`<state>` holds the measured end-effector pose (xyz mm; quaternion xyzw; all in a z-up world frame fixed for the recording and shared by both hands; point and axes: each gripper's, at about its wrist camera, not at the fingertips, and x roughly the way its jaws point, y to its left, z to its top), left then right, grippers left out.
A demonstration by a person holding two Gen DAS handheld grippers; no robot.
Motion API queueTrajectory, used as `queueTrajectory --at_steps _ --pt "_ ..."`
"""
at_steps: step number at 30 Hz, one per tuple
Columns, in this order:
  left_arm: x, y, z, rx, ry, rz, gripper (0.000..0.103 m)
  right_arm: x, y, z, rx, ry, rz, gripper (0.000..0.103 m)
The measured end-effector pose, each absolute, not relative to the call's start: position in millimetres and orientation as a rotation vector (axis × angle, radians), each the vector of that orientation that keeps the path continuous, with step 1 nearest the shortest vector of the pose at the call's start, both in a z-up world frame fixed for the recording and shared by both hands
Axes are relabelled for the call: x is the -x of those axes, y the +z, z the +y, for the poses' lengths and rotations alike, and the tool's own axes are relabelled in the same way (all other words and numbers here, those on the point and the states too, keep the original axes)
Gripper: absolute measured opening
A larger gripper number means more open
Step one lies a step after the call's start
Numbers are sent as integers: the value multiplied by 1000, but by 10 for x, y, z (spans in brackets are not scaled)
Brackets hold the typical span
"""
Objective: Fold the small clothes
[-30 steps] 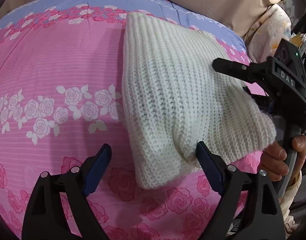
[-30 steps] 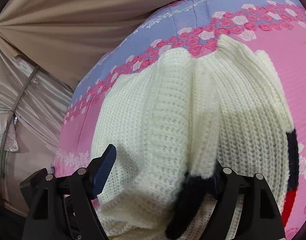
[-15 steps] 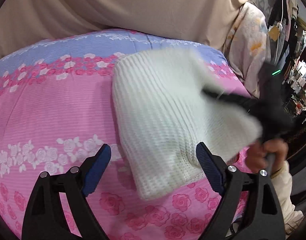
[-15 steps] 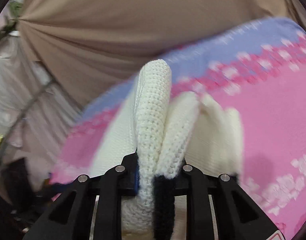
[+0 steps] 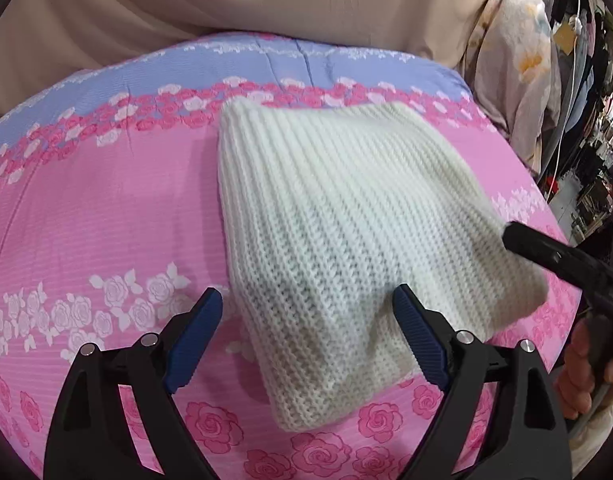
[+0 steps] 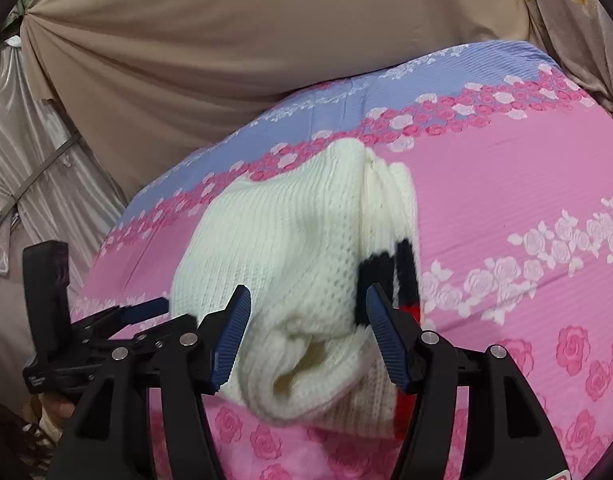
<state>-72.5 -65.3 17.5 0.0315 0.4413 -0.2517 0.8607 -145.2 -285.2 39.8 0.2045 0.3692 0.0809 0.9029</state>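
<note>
- The left hand-held gripper (image 5: 306,328) is seen with its blue-padded fingers spread wide; the near corner of a folded cream knitted sweater (image 5: 338,240) lies between them, untouched by either pad.
- The right hand-held gripper (image 6: 308,334) is seen with its jaws parted, having just been opening; the thick folded edge of the sweater (image 6: 306,264) sits between the pads, and the pads do not press on it.
- From the left wrist view, one black finger of the right hand-held gripper (image 5: 562,258) is seen at the sweater's right edge, held by a hand (image 5: 586,368) at the frame's lower right.
- The sweater lies folded on a bed cover (image 5: 106,208) printed in pink with rose bands and a lilac strip at the far side; black and red stripes (image 6: 404,276) show on its right side in the right wrist view.
- A beige draped cloth (image 6: 246,60) hangs behind the bed.
</note>
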Motion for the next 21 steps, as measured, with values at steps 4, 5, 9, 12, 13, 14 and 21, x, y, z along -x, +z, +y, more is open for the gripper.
queueTrajectory --at_steps 4,5,9,12,13,14,21 --pt "743 53 -692 -93 -532 961 85 1510 203 -2755 -342 123 795 13" --pt "749 33 -701 -102 -534 969 85 1532 190 -2773 -368 141 801 9" --pt "794 -6 -654 -136 -529 978 85 1911 495 -2866 -444 252 640 8" --pt "810 -49 -610 -143 -528 989 85 1931 283 -2916 -416 171 728 8" --pt "805 -90 -610 -149 -523 997 85 1865 83 -2922 -376 93 804 8" --pt "795 -129 -614 -147 -526 1009 85 1810 -118 -2927 -366 60 869 7" --pt "884 109 -533 -86 -545 962 83 1894 199 -3030 -421 61 798 31"
